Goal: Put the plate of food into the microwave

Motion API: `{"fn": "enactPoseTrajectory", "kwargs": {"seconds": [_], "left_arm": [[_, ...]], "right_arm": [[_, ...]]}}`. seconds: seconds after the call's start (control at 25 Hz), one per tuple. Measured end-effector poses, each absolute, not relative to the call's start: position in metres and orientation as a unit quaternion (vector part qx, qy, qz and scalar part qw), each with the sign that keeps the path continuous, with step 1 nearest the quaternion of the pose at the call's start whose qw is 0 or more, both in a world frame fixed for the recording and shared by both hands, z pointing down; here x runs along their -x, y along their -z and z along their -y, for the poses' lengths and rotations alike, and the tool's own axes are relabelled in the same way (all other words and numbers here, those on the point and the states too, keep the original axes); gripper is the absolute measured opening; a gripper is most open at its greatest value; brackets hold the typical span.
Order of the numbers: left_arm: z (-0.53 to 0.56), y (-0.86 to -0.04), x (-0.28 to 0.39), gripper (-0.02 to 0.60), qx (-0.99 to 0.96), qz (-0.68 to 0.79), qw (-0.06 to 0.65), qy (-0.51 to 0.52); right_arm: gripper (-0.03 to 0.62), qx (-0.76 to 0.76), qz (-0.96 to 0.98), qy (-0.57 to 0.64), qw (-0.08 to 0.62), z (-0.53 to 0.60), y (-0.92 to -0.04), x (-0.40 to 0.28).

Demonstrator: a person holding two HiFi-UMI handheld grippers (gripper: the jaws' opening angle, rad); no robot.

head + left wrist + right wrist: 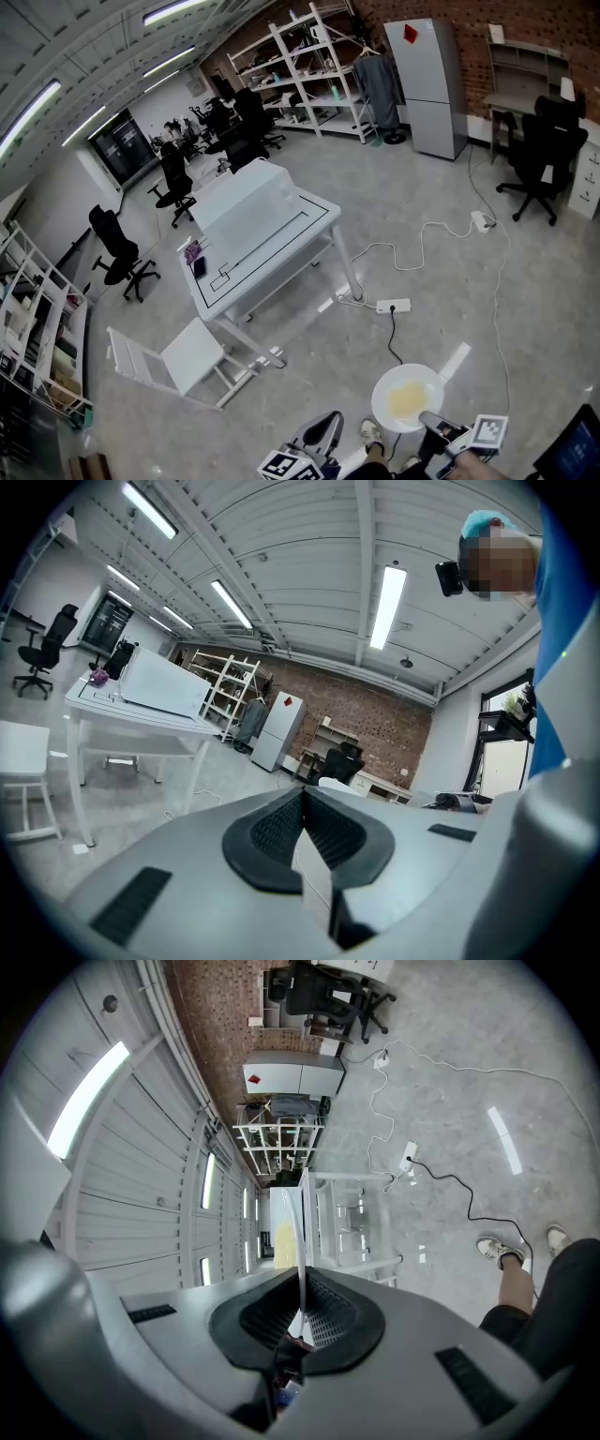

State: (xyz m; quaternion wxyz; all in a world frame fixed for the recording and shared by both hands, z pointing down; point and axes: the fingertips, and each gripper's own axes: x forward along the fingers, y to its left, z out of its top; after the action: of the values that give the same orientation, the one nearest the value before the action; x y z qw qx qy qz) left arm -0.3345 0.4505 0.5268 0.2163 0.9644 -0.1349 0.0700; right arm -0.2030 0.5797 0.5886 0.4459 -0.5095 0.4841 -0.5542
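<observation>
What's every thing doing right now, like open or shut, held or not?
plate of food: held level by its rim.
right gripper: shut on the plate's rim.
left gripper: shut, empty.
microwave: on the white table, door looks shut.

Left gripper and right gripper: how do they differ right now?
The right gripper is clamped on the rim of the plate of yellow food; the left gripper holds nothing. The right gripper's view is turned sideways, with the floor at its right; the left gripper's view sits upright, ceiling on top. Both have their jaws together.
</observation>
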Motion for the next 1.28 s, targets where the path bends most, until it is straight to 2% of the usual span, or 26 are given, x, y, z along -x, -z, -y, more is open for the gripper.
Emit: {"fn": "enactPoseTrajectory", "kwargs": {"seconds": [0.44,0.8,1.28], "left_arm": [[-0.345,-0.519,0.296,0.003,-0.968,0.116,0.216,-0.054],[-0.267,-0.519,0.293,0.003,-0.968,0.112,0.218,-0.049],[-0.214,-0.525,0.281,0.003,-0.966,0.112,0.227,-0.051]], "right_arm": [[0.009,0.531,-0.487,0.540,0.435,-0.486,-0.575,0.168],[0.009,0.541,-0.494,0.530,0.427,-0.405,-0.570,0.160],[0.009,0.547,-0.493,0.518,0.435,-0.347,-0.563,0.134]]}}
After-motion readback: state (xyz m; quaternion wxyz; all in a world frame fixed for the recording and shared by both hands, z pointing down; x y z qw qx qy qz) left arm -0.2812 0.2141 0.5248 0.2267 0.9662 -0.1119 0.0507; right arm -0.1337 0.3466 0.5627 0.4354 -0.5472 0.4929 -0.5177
